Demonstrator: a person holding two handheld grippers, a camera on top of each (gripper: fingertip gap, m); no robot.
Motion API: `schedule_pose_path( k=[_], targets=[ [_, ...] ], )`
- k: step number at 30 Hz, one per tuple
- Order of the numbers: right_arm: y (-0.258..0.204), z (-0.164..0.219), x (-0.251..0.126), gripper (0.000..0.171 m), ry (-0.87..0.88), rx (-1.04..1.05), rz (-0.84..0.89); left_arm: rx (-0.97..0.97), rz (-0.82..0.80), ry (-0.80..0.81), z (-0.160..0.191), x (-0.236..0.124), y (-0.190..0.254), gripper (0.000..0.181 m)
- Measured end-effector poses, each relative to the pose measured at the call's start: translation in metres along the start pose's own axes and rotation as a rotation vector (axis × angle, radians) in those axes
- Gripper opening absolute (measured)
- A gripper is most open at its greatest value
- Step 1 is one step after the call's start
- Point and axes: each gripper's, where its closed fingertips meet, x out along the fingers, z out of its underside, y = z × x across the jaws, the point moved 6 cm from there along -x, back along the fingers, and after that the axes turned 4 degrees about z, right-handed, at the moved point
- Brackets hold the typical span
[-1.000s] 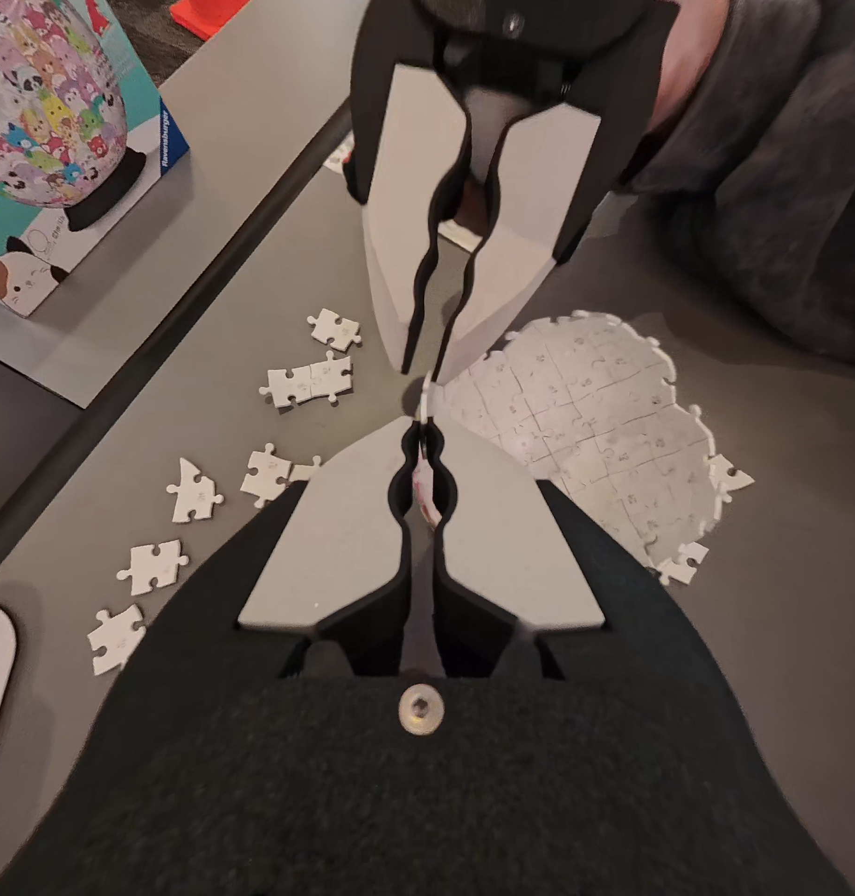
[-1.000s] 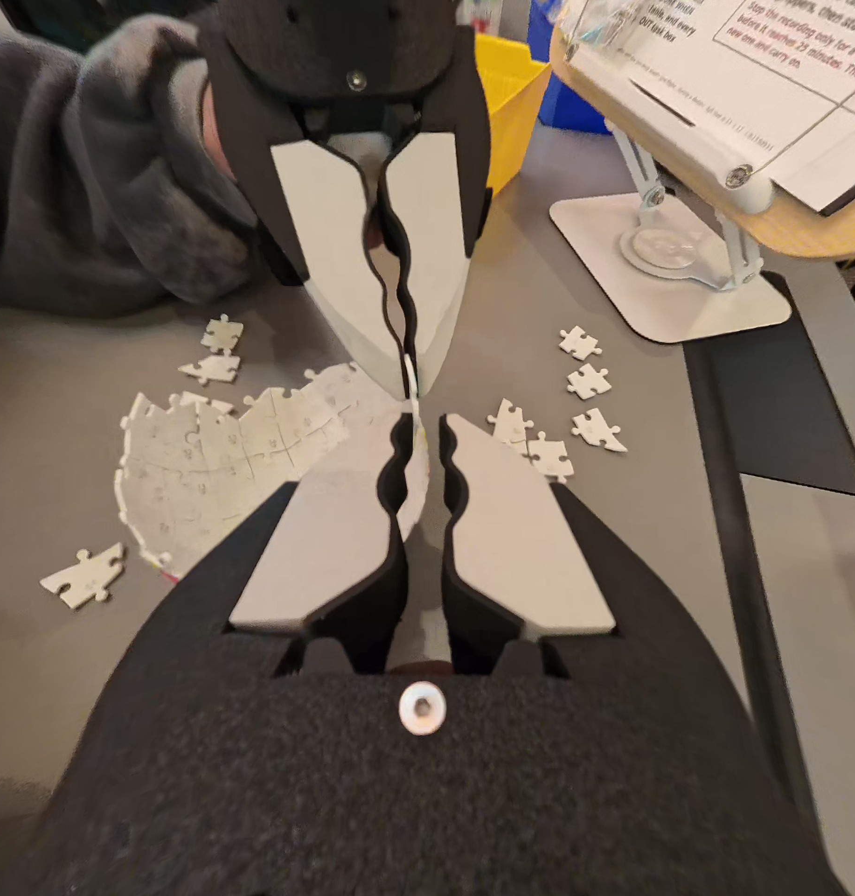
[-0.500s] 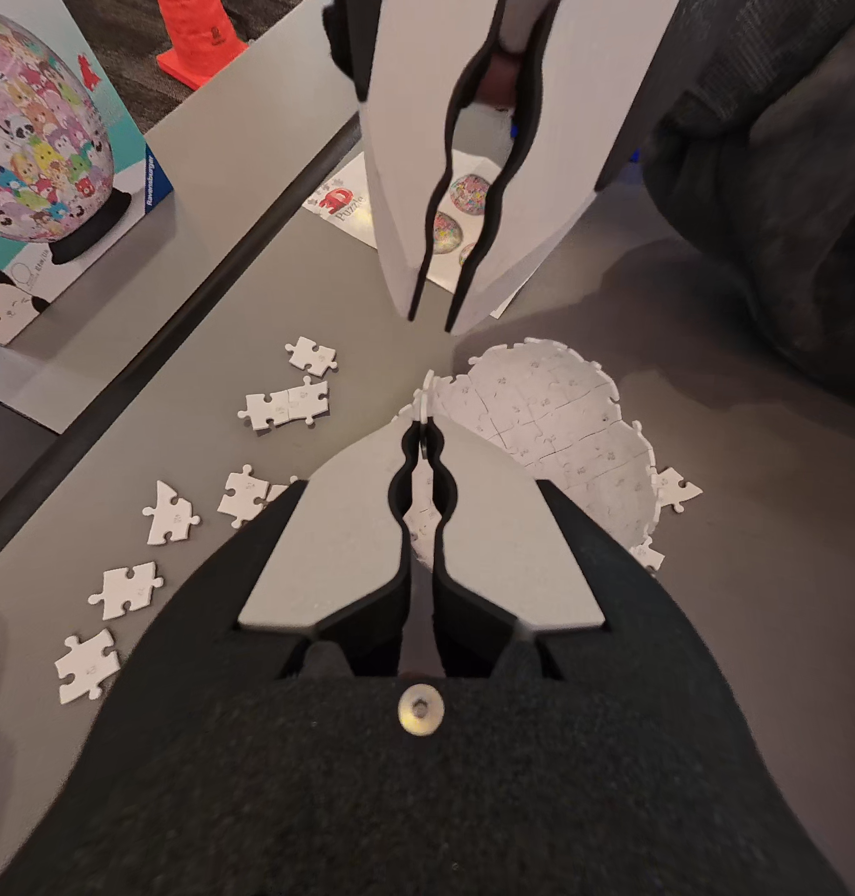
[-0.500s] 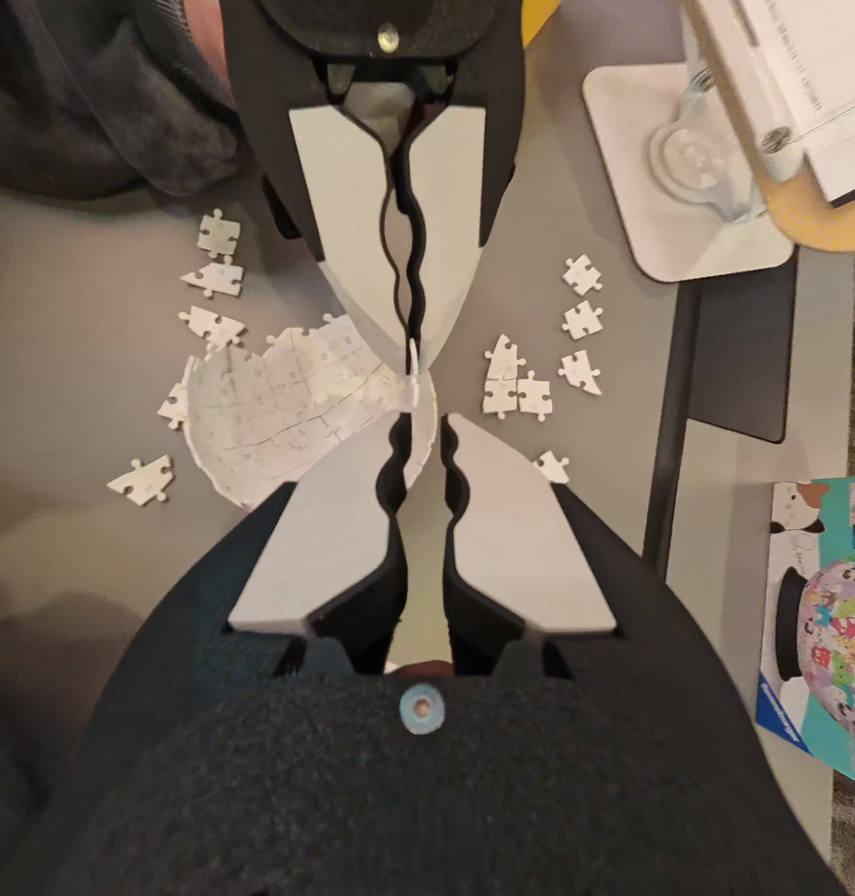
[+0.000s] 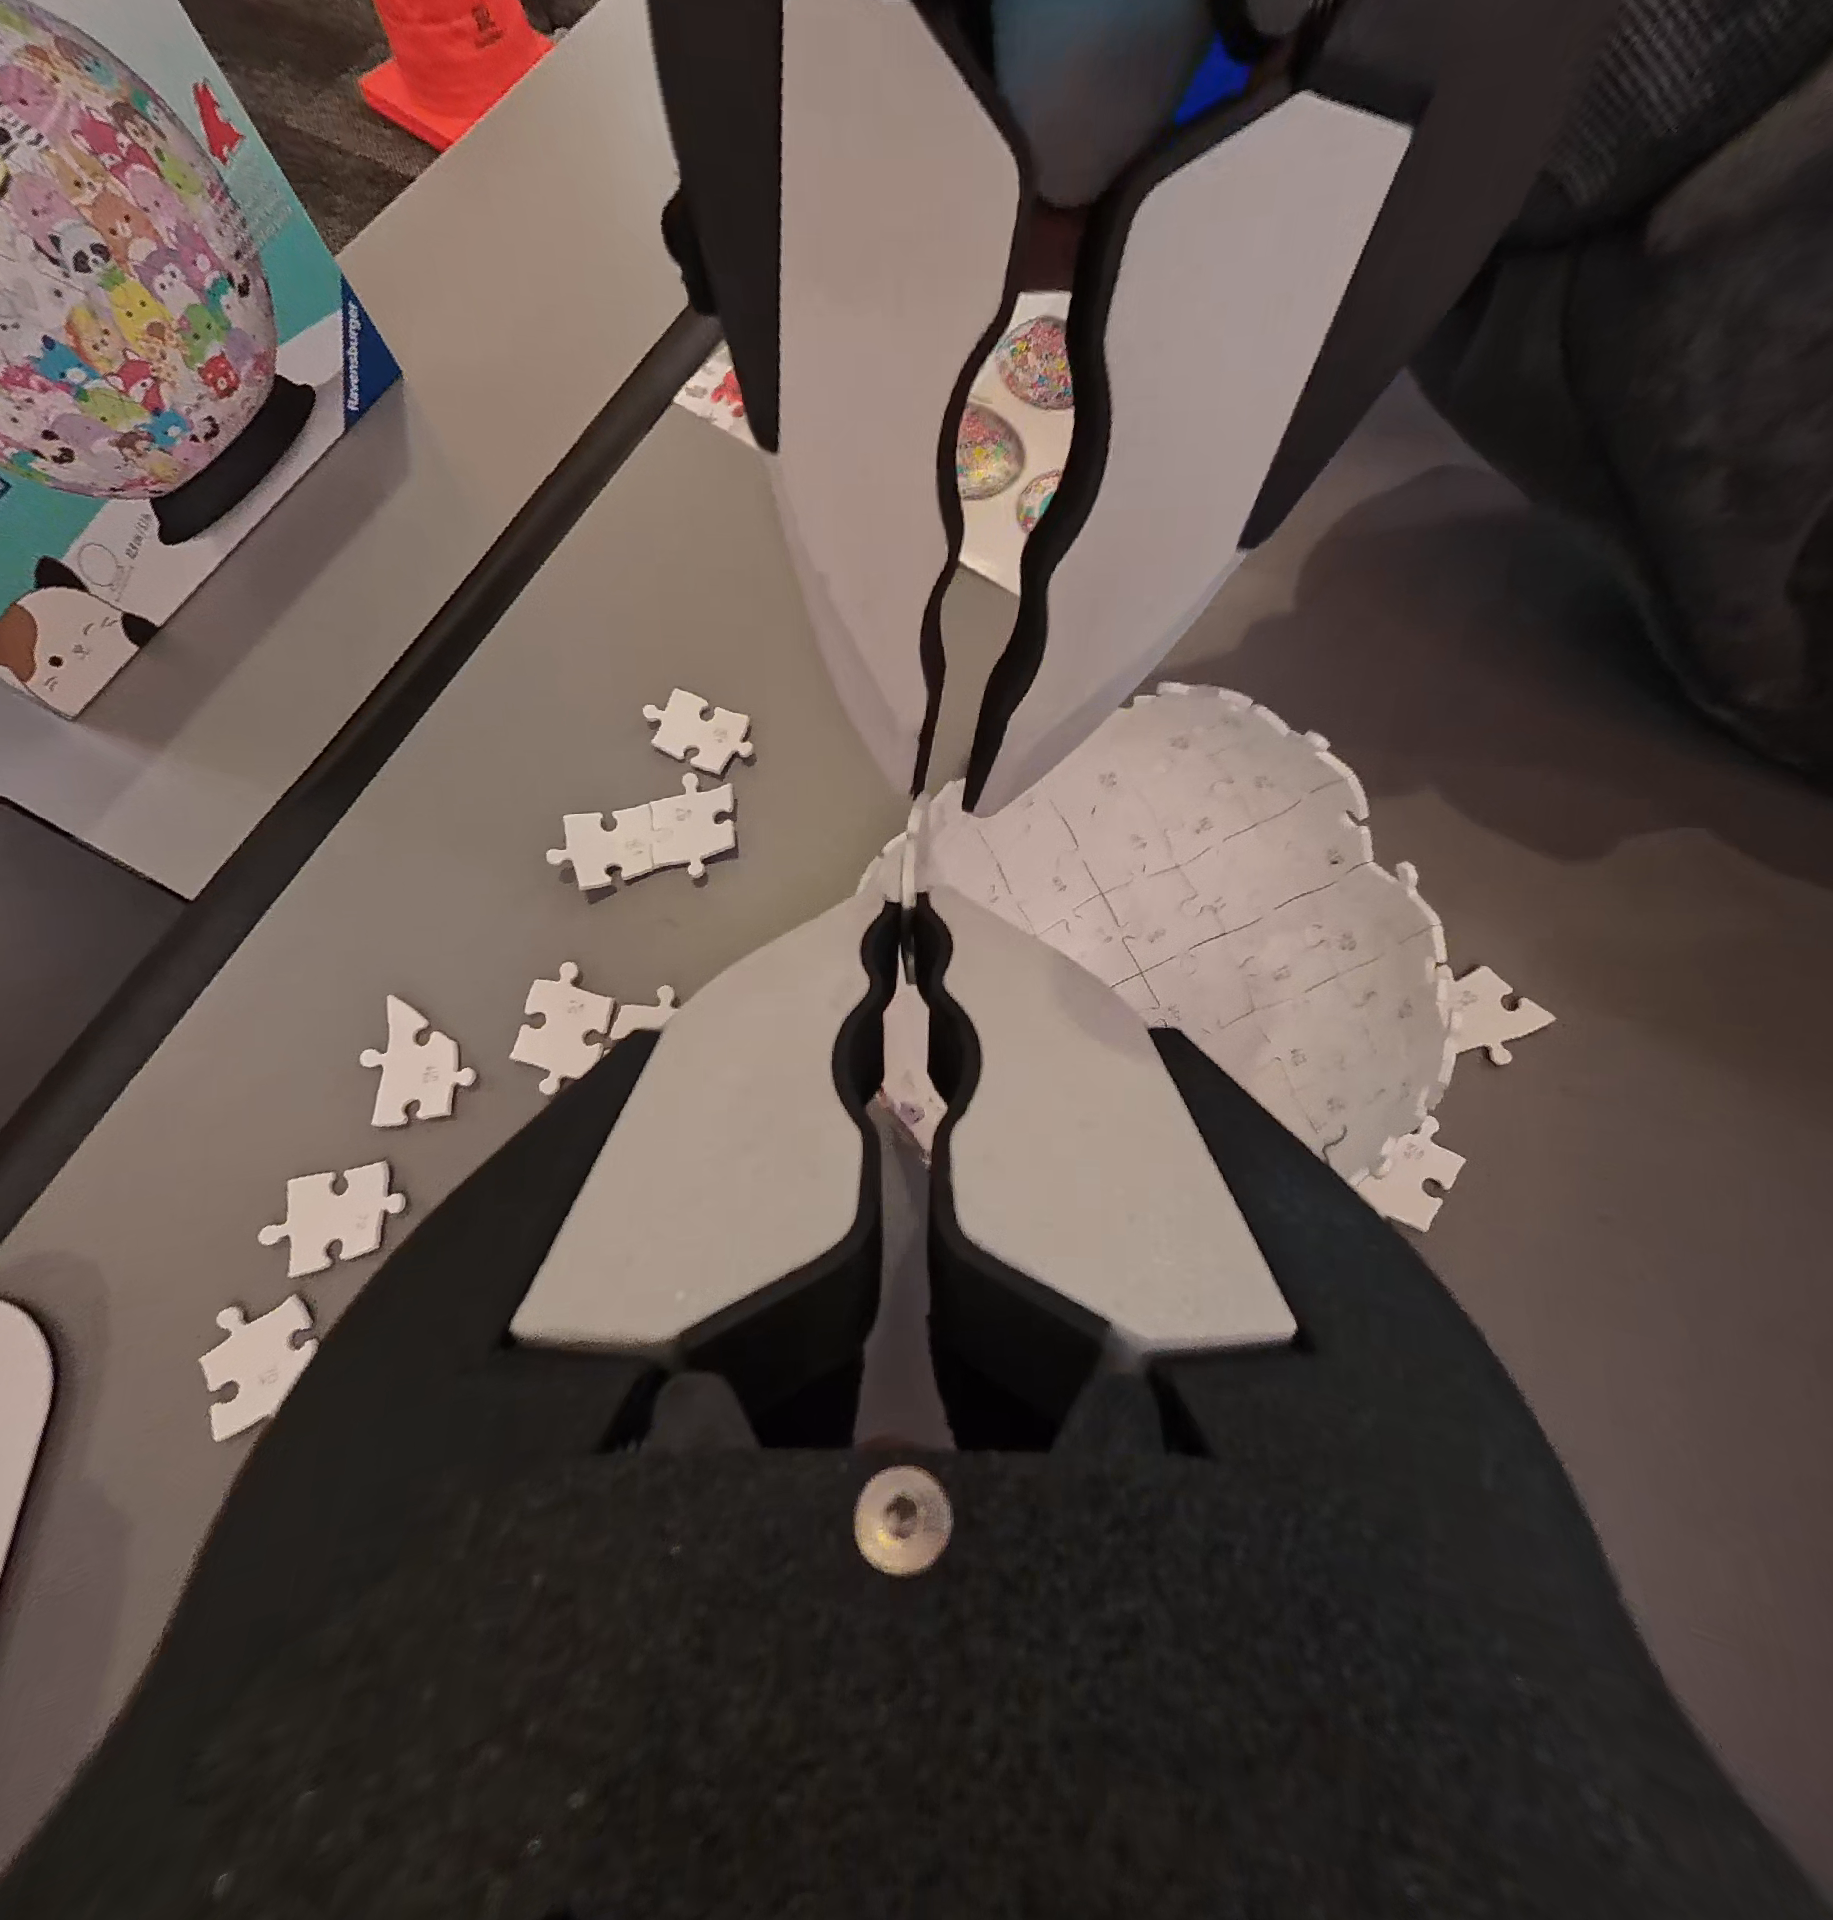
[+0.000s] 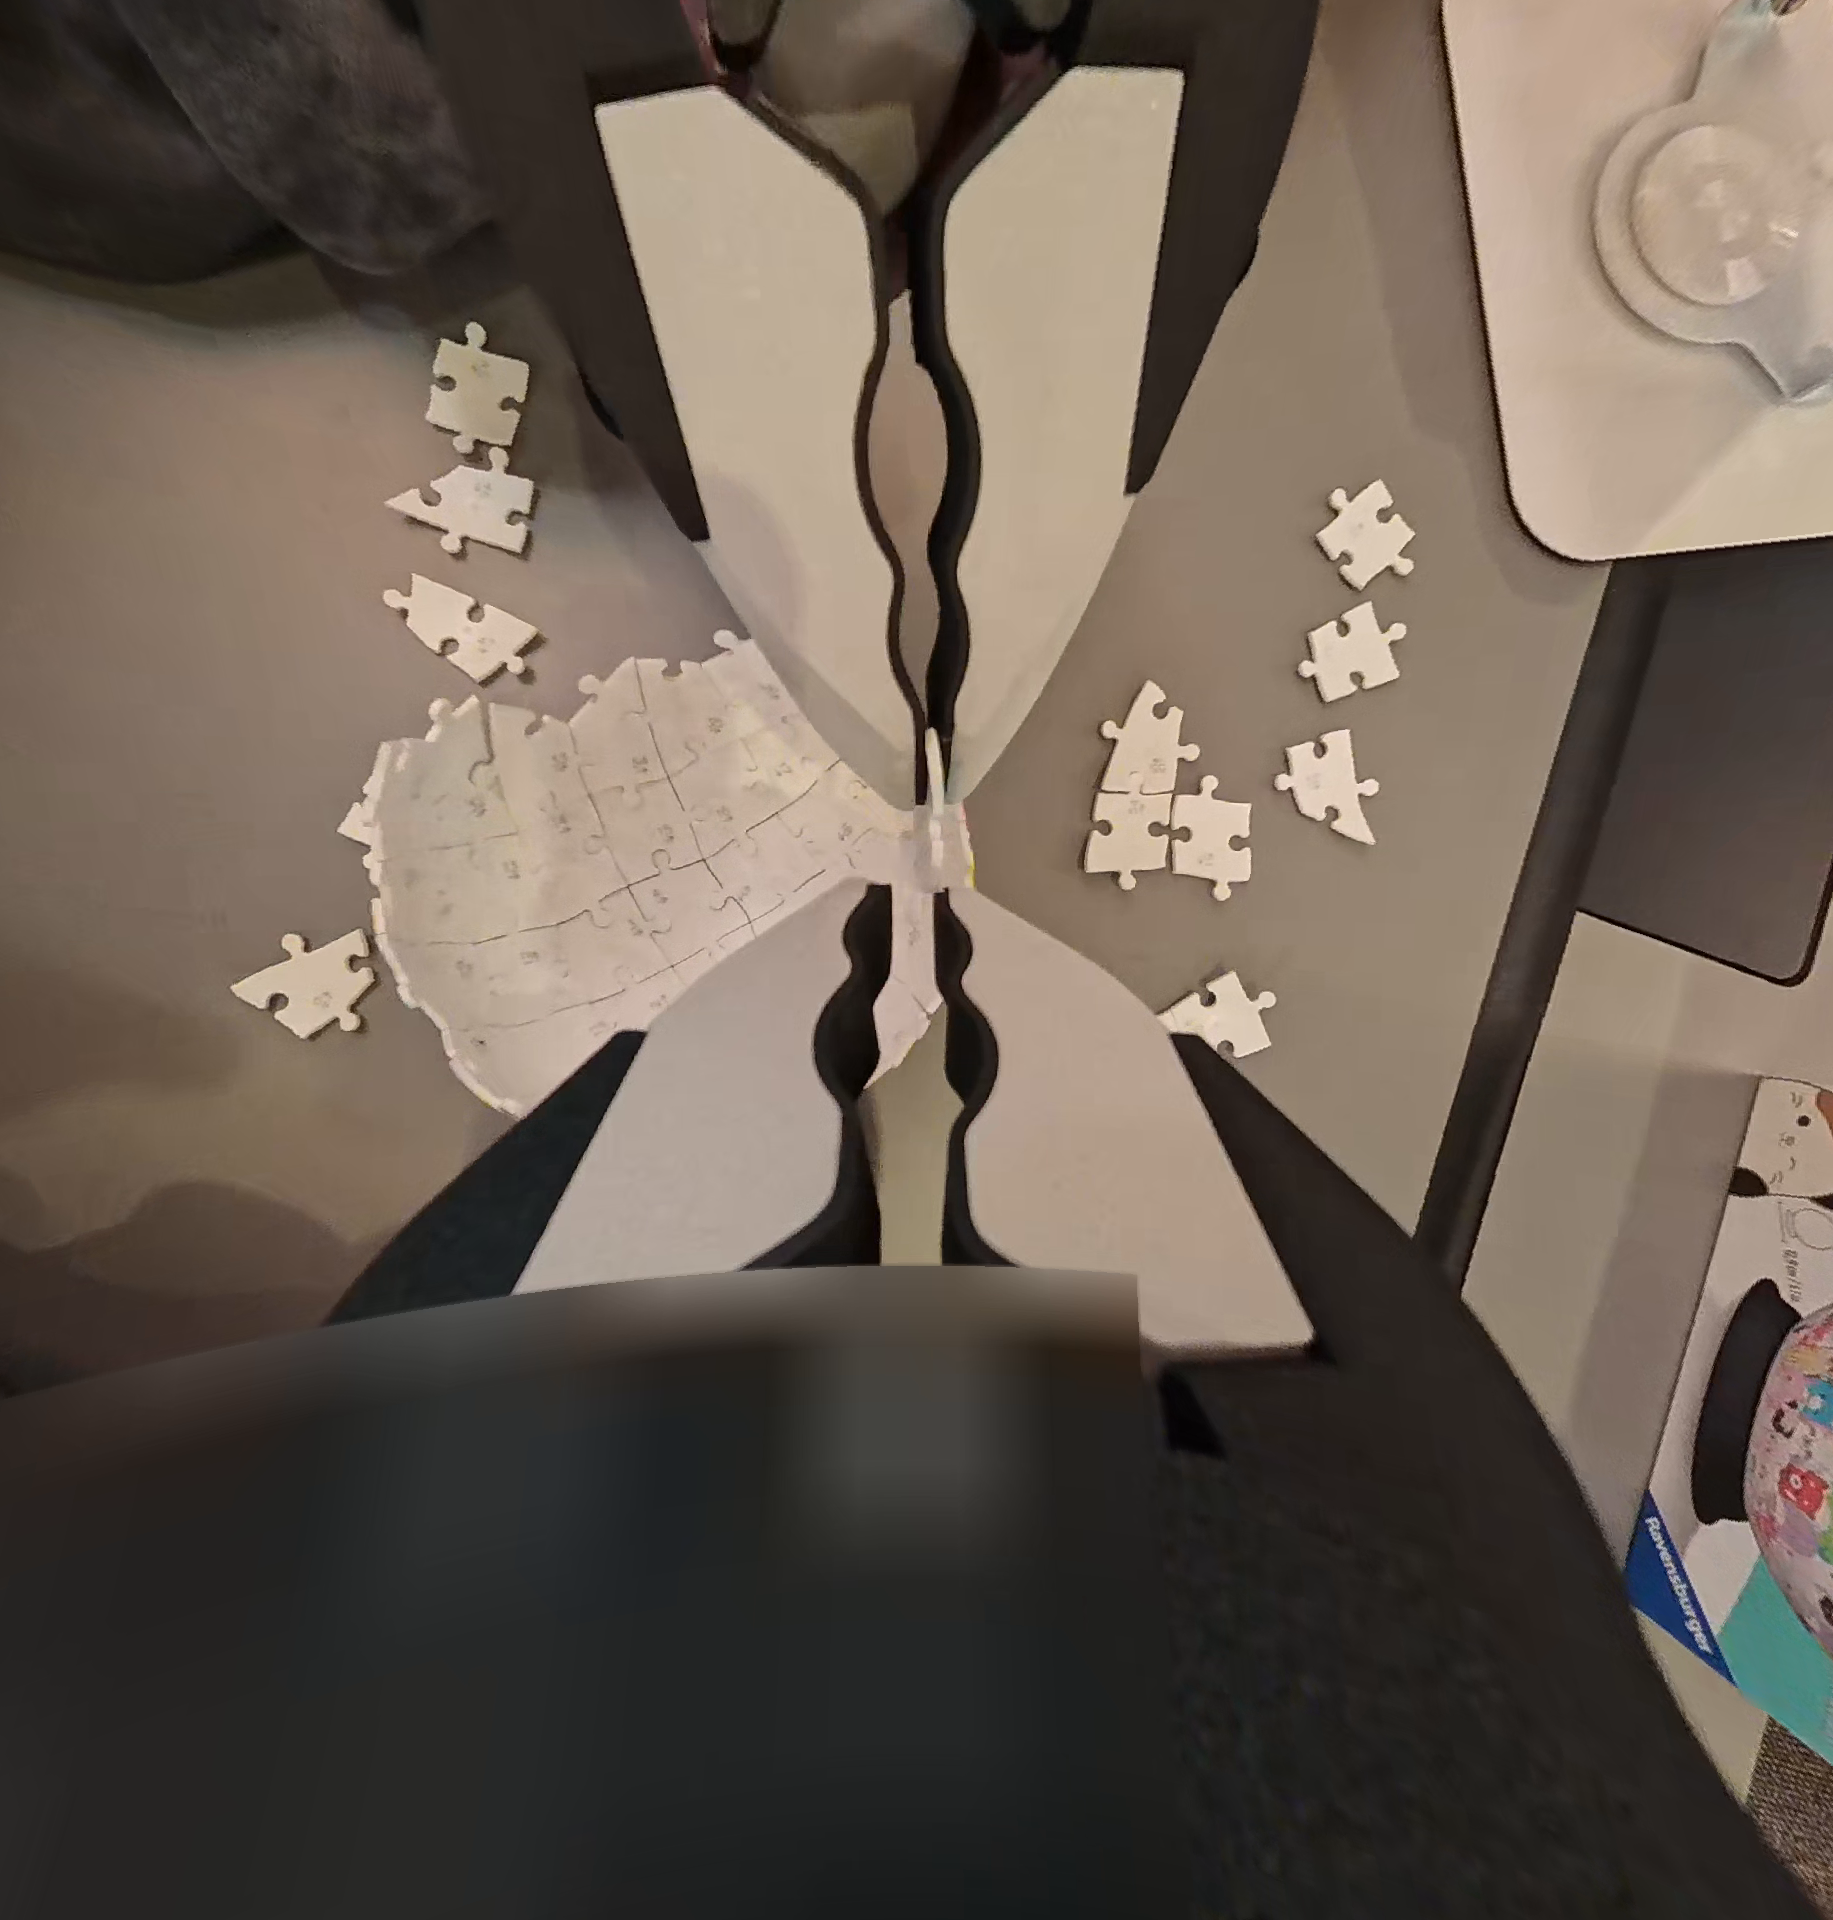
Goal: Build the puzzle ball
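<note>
On the grey worktop (image 5: 1670,1403) lies the puzzle shell (image 5: 1234,914), a curved section of joined white pieces with its blank inner side up, near the middle of both views. The left tool (image 5: 904,930) has its tips pinched together on the shell's near-left rim, where a rim piece stands up on edge. The right tool (image 6: 907,914) meets it from the far side; its tips sit narrowly parted around that same rim spot, though whether they truly press on the piece I cannot tell. In the left wrist view the right tool shows as the pair of grey fingers (image 5: 870,499) coming down from above, tips almost touching the upright piece.

Loose pieces (image 5: 642,842) lie scattered to the left of the shell, a few more (image 6: 465,509) on its other side. The picture box (image 5: 112,332) stands far left.

The step in hand looks like seating a rim piece into the shell. Next it likely calls for steady holding with one tool while the other presses the tabs home, gently, since the curved shell could flex or pop apart.
</note>
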Motion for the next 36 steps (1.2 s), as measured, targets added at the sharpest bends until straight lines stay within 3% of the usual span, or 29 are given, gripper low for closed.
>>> schedule_pose_path(
  k=[20, 24, 30, 36],
  targets=[
    [0.003, 0.004, 0.011, 0.002, -0.013, 0.056, -0.074, -0.004, 0.019, -0.045, 0.005, 0.008, 0.005, 0.003],
    [0.011, 0.014, 0.006, 0.002, -0.012, 0.06, -0.009, -0.096, 0.109, -0.088, 0.014, 0.006, 0.002, 0.03],
    [0.014, 0.02, 0.015, 0.002, -0.002, 0.027, 0.021, -0.095, 0.067, -0.165, 0.024, 0.015, -0.002, 0.029],
    [0.014, 0.012, 0.01, 0.002, 0.077, 0.031, 0.031, -0.115, 0.033, -0.172, 0.028, 0.017, -0.009, 0.013]
  ],
)
